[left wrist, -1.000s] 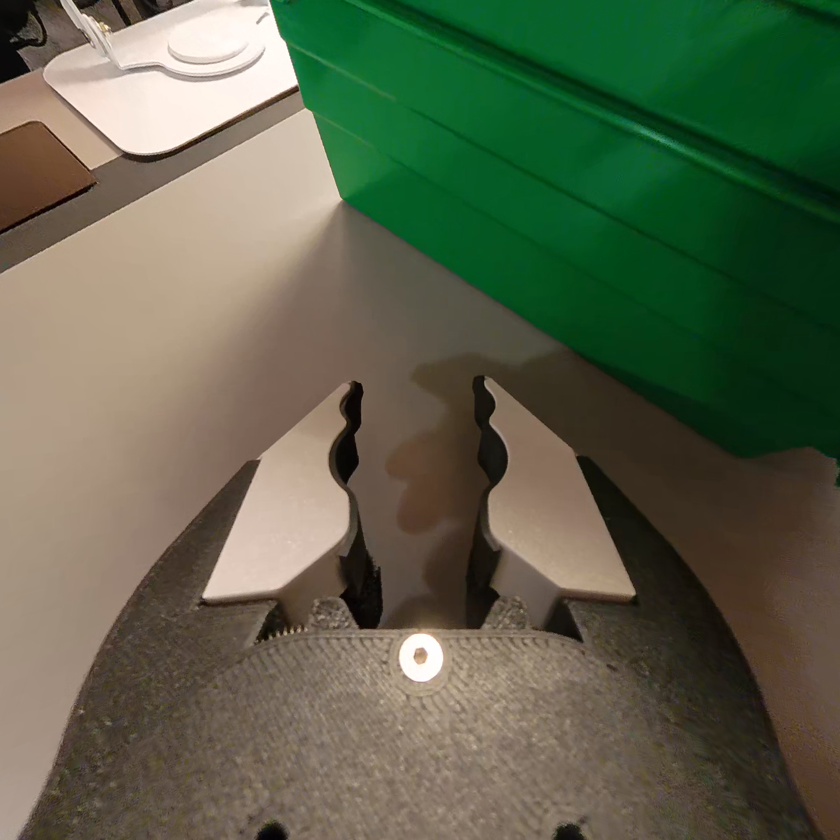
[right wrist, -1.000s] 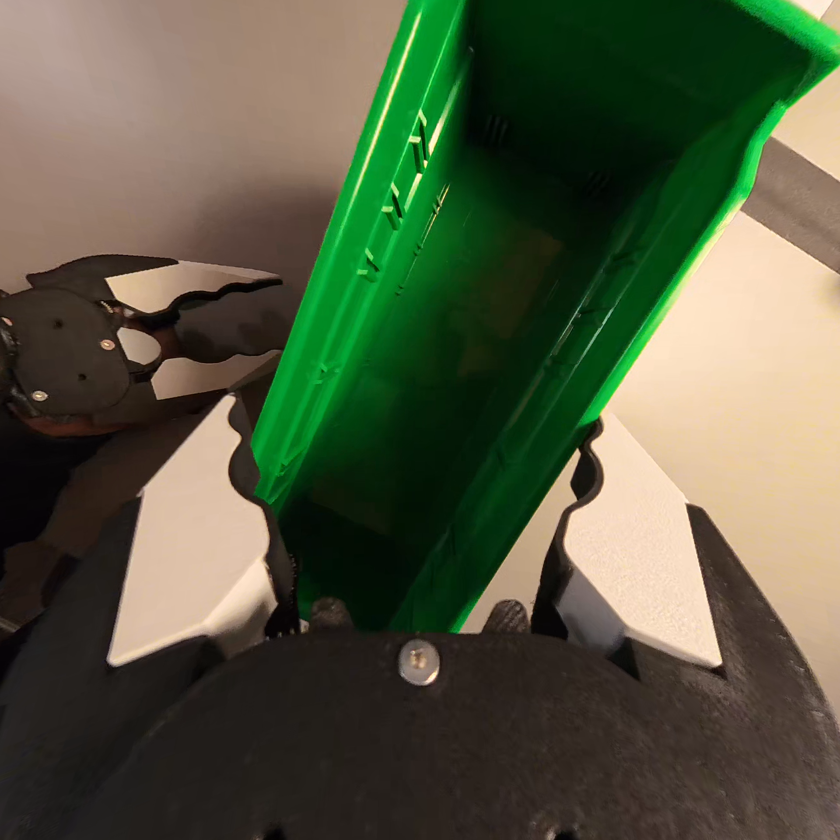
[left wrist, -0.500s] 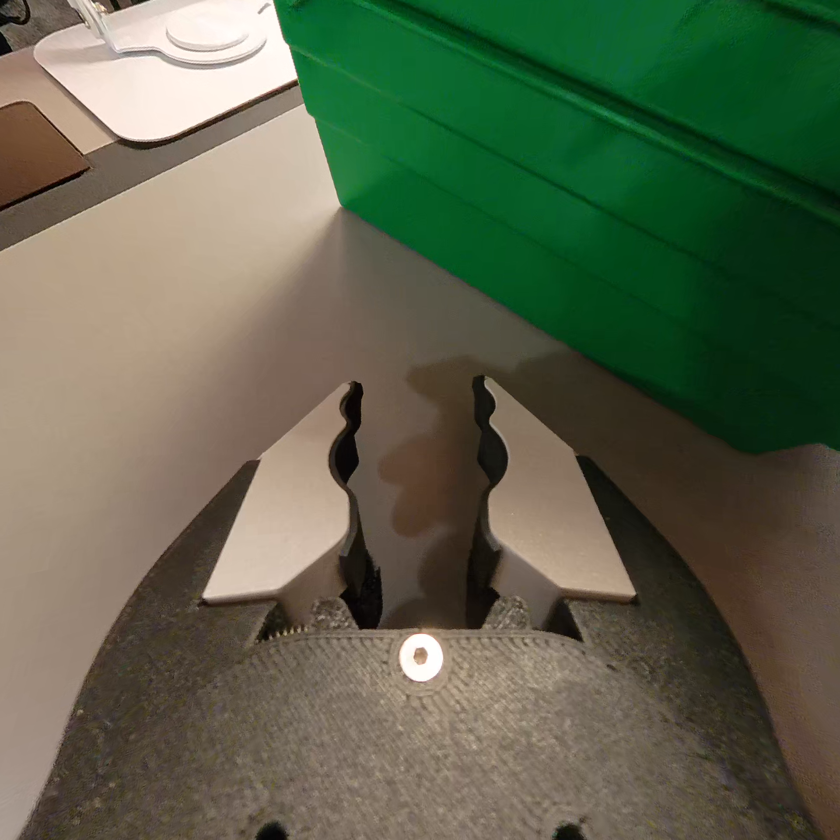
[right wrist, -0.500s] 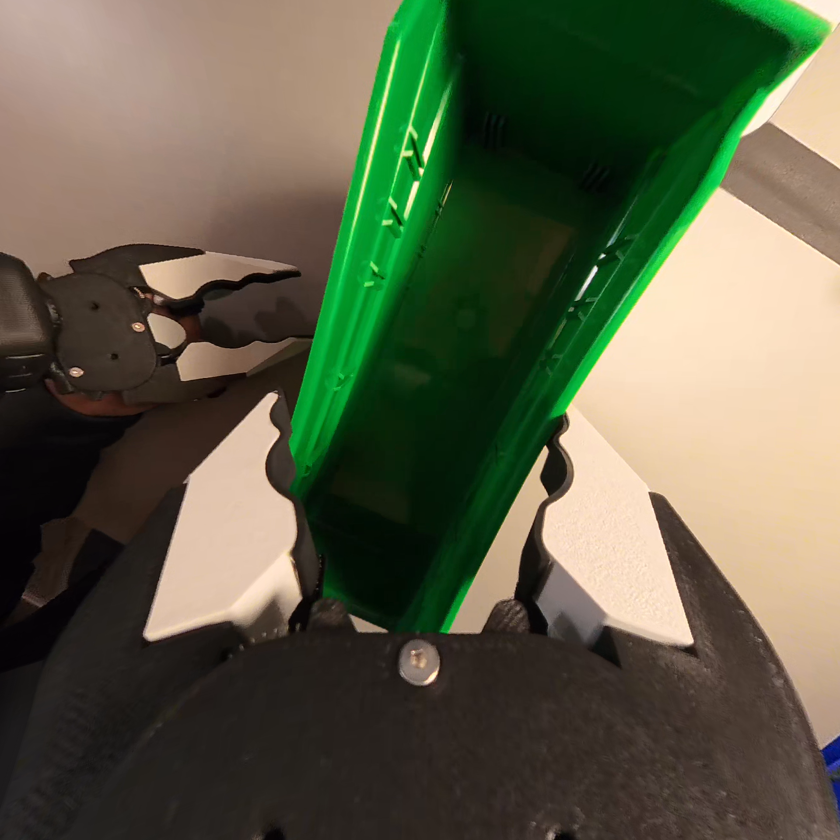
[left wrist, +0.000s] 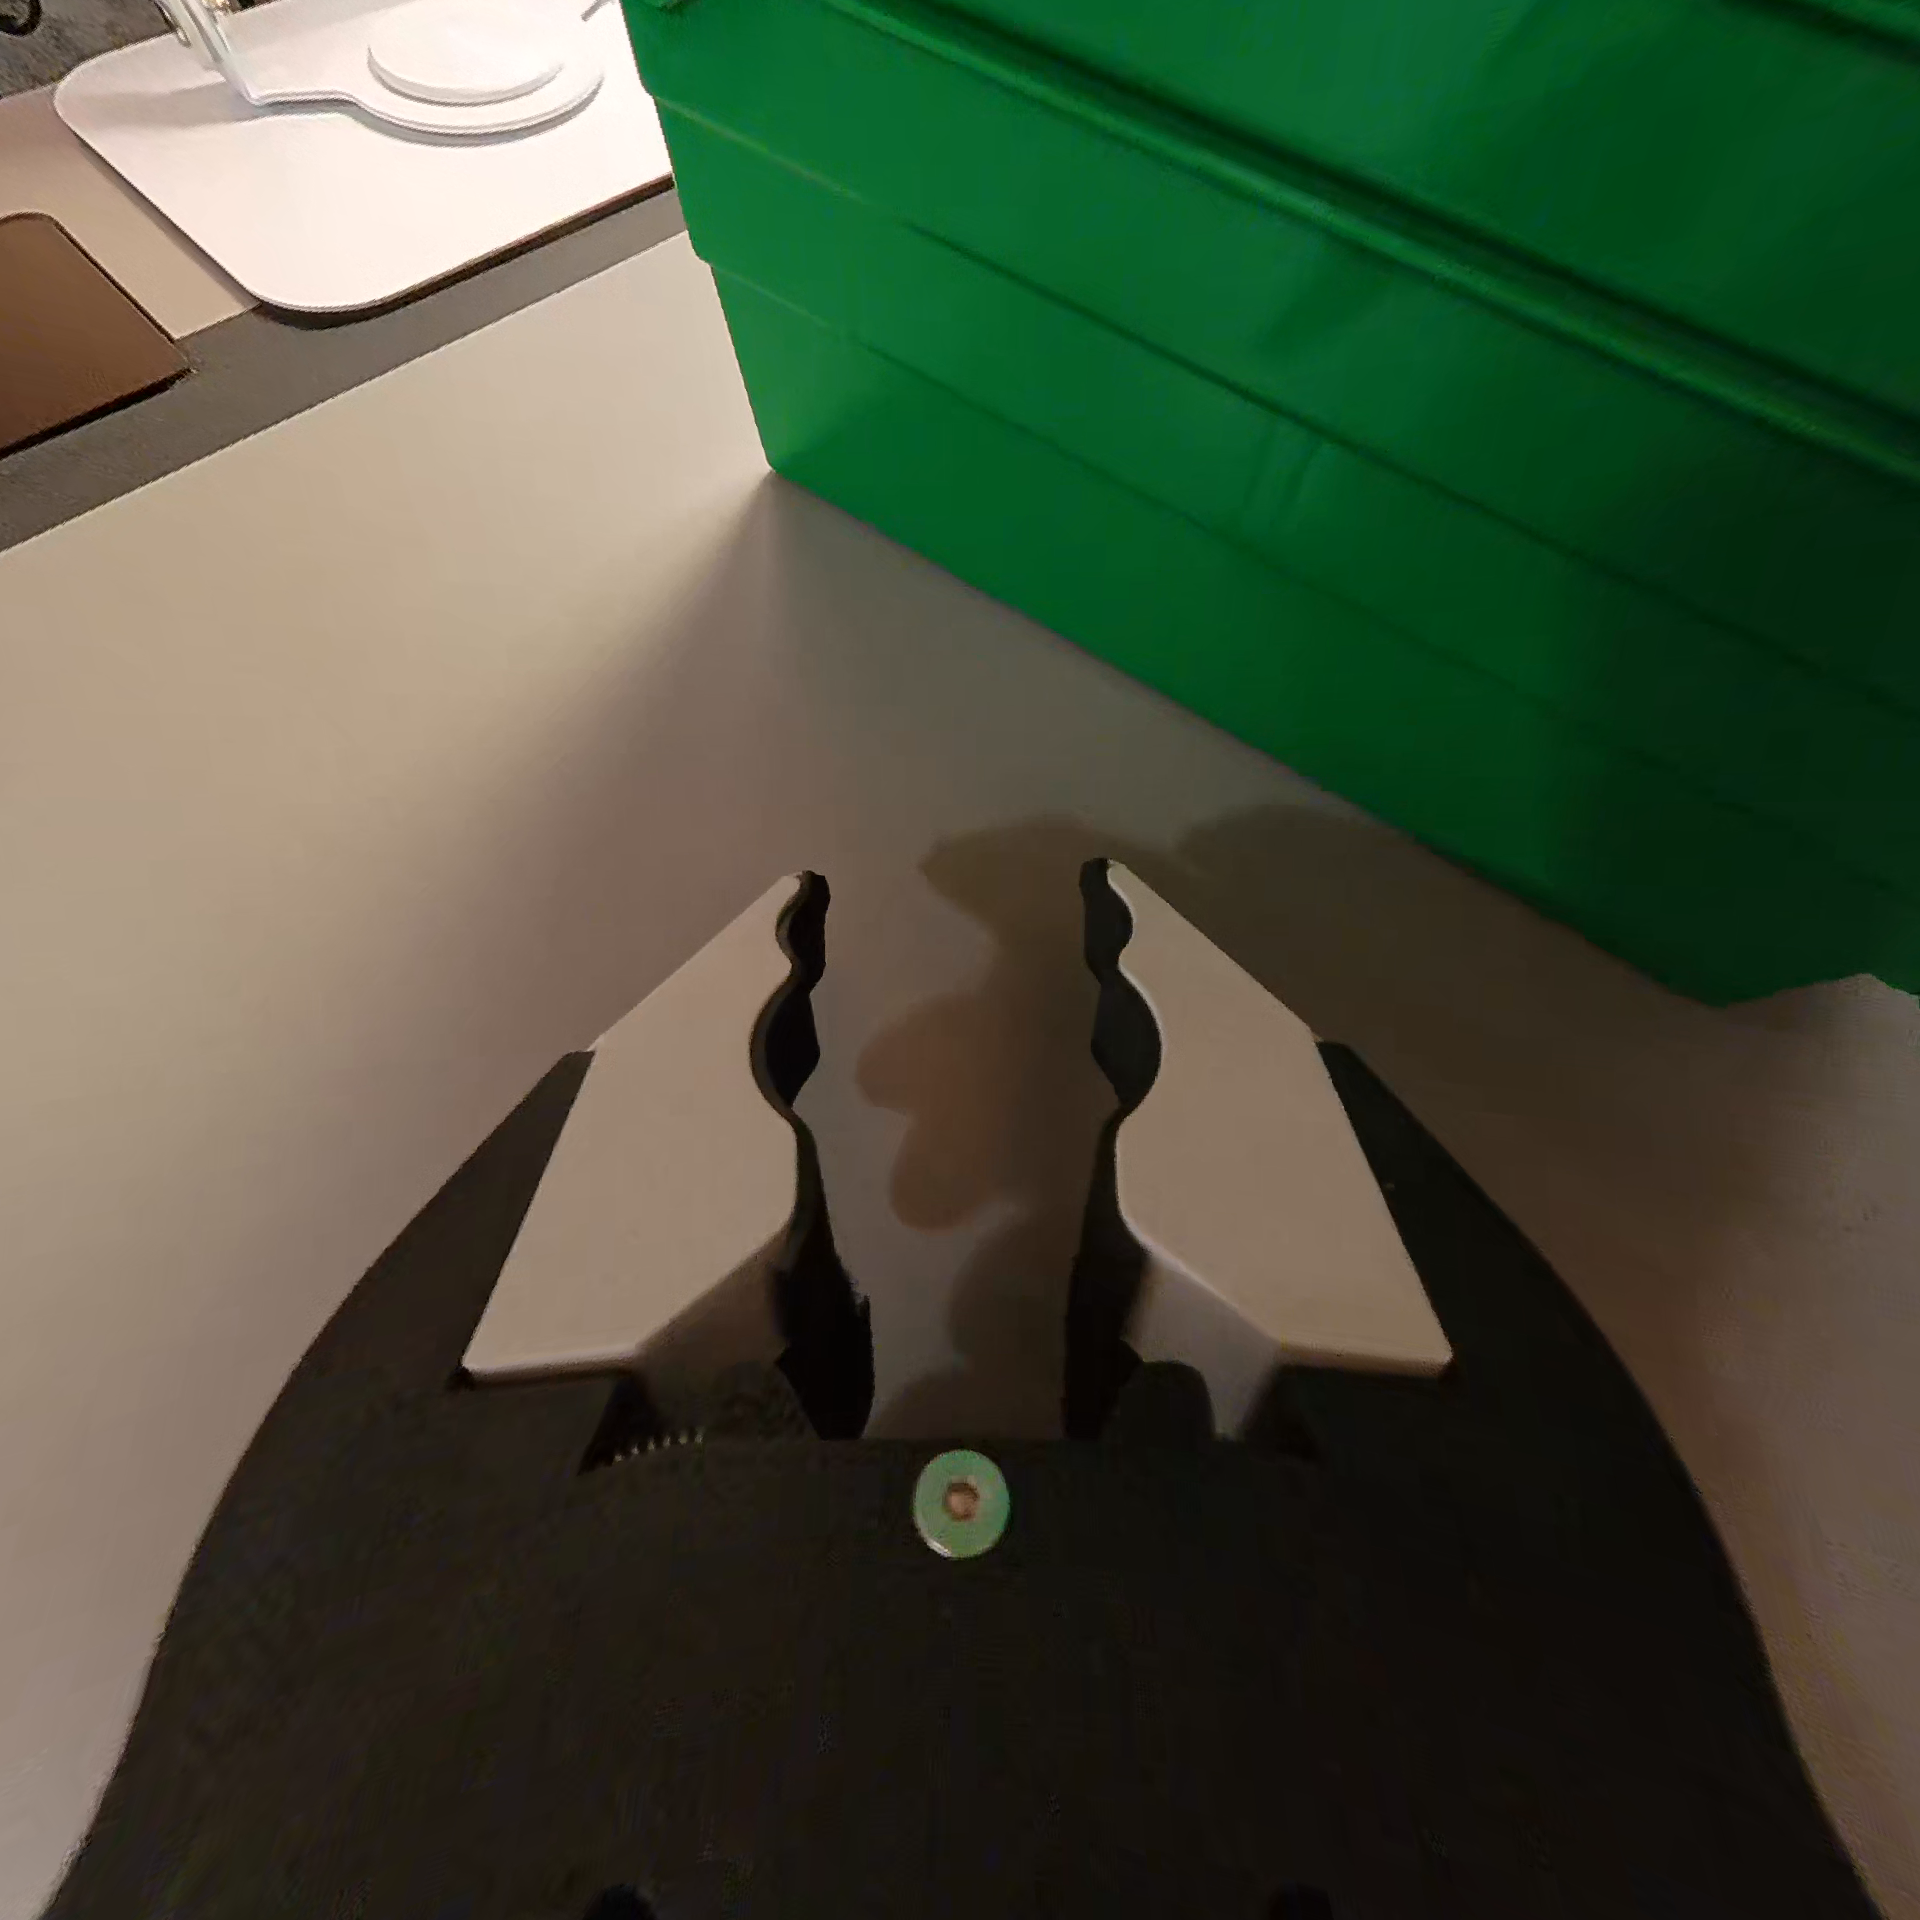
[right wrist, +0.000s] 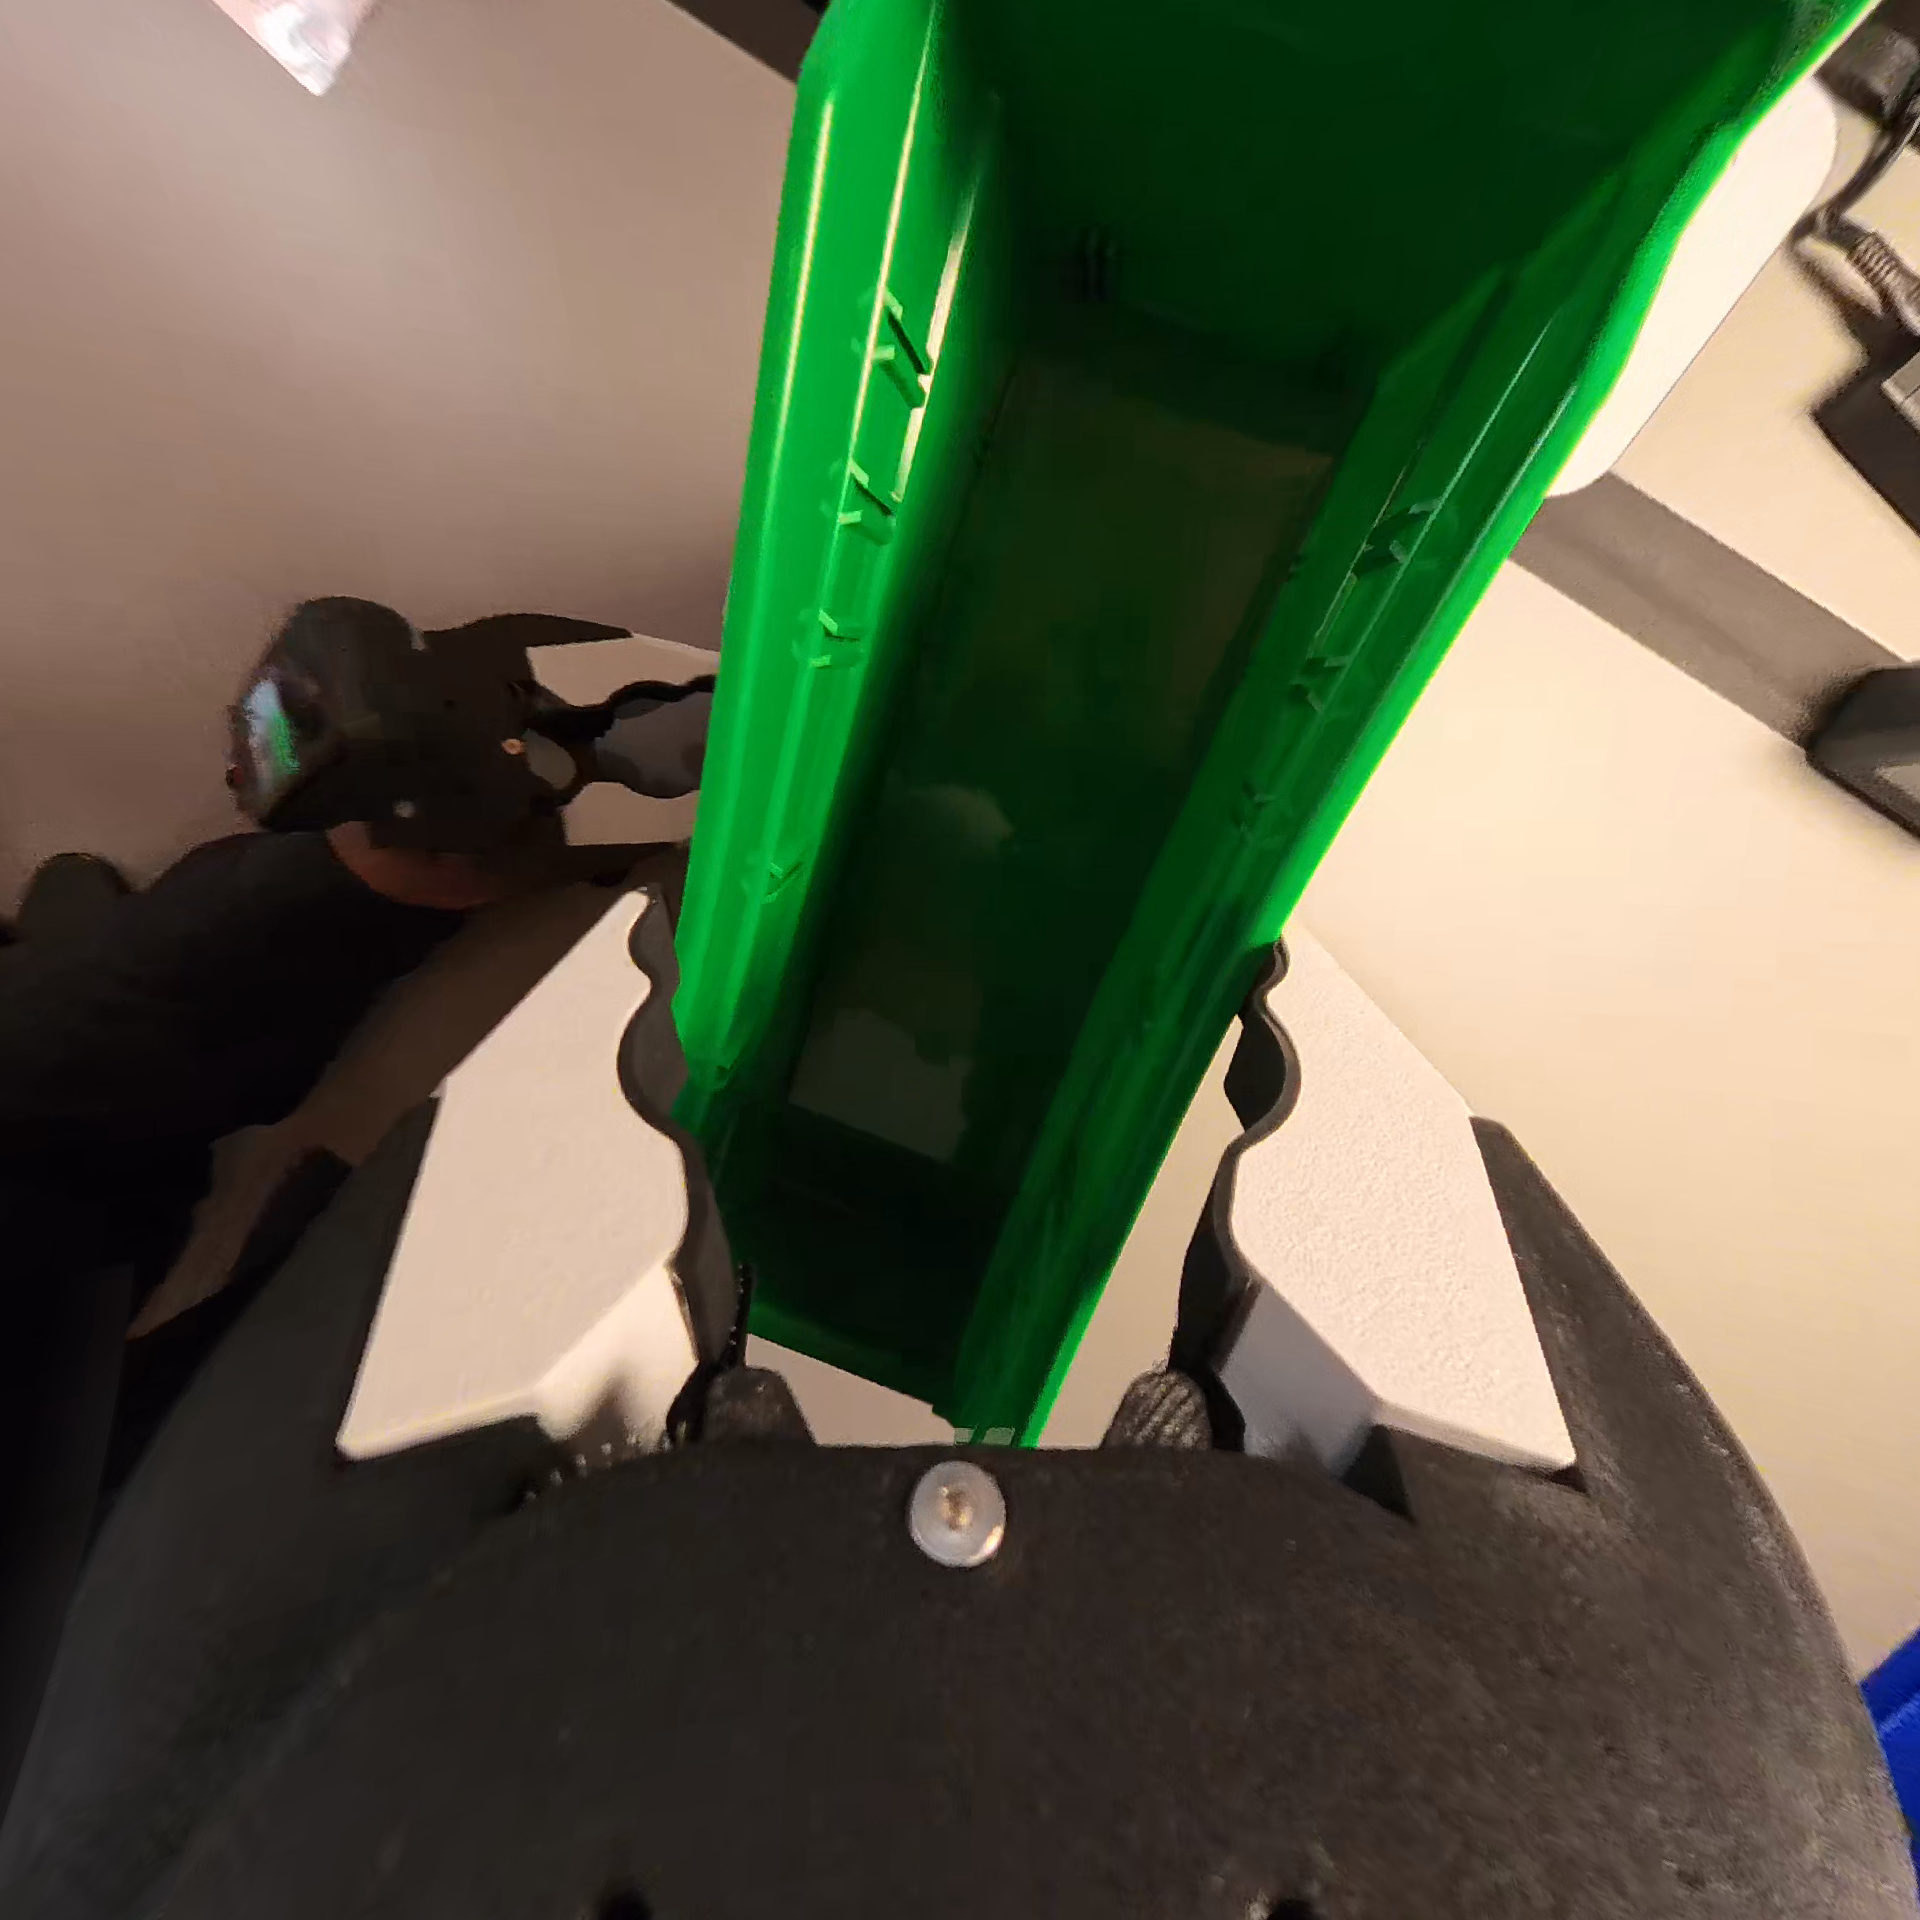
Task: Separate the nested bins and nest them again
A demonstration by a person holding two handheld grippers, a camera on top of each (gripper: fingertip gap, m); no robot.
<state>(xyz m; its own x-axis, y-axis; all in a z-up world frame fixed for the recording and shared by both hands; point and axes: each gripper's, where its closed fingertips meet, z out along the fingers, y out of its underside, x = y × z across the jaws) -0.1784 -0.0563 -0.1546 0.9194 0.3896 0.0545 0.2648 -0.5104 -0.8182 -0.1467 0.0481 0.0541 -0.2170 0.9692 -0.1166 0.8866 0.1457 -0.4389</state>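
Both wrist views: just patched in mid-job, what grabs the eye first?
The bright green bin fills the right wrist view, running lengthwise away between the fingers of the right hand-held gripper, which is closed across its width. In the left wrist view, stacked green bins loom upper right on the beige table, while the left hand-held gripper is open and empty.

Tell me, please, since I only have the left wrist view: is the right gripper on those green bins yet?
Observer: Yes. The right gripper straddles the narrow end of the top green bin, a finger against each side wall.
Operator: Thank you. Is anything inside that bin?
Observer: No, it looks empty down to its dark floor.
Operator: And how does my left gripper sit relative to the bins?
Observer: The left gripper sits open beside the stack's long side, its fingertips passing out of sight behind the bin's rim, so contact cannot be told.
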